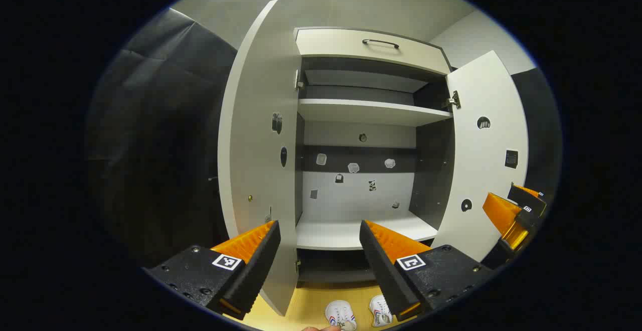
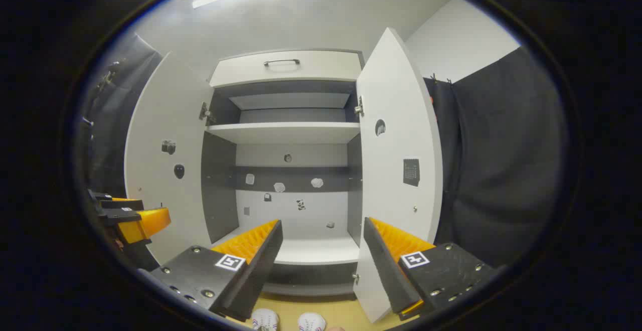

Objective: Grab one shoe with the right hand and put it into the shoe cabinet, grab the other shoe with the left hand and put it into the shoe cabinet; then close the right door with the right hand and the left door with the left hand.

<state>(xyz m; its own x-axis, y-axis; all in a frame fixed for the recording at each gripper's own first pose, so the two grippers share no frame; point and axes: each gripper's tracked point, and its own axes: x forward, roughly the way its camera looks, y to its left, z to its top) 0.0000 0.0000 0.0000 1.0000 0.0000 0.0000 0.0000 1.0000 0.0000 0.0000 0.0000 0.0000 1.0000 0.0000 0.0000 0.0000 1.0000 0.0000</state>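
While open (both doors), cabinet.

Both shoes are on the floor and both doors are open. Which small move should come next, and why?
Probably lower the open right gripper toward the right shoe: both shoes lie on the floor before the cabinet, and its bottom shelf is bare.

Shoe cabinet looks like smooth matt laminate board, metal hinges, my claw pads are ribbed, floor looks like wood.
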